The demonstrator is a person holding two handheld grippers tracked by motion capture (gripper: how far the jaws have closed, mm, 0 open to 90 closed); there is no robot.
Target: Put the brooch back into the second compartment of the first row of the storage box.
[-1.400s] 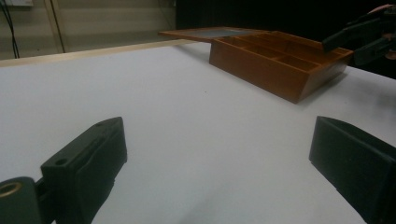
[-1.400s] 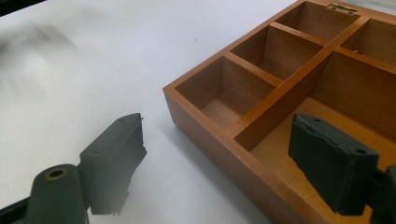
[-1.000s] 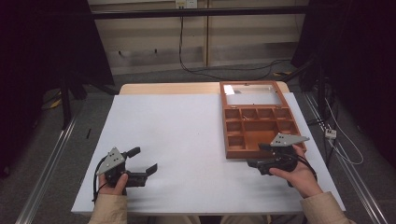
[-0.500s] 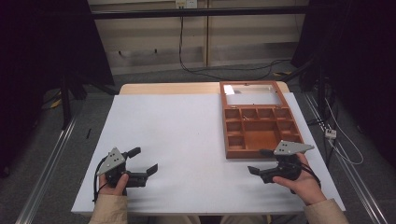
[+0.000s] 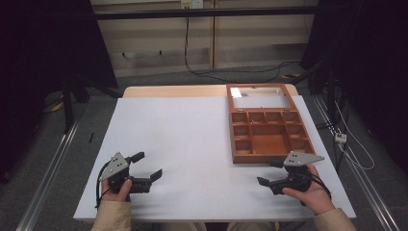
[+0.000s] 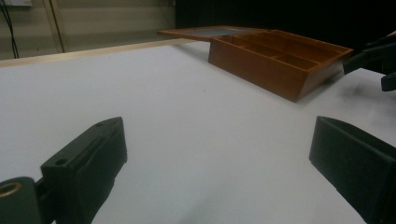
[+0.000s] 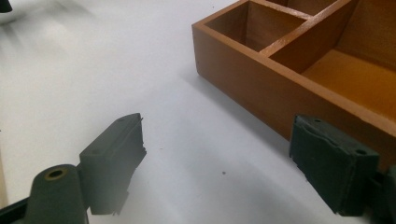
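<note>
No readable text, label or number anywhere.

The compartment box looks like smooth, reddish-brown wood with a faint sheen, its lid panel glassy, standing on a matt white worktop; beside it, the right tool has dull black, plastic-looking jaws.

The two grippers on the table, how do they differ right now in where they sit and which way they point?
The left gripper sits on the table's near left over bare white surface, far from the wooden box; the right gripper sits on the near right, just off the box's near edge. The left one's jaws point right, toward the middle; the right one's point left. Both are open, empty and hand-held.
</note>
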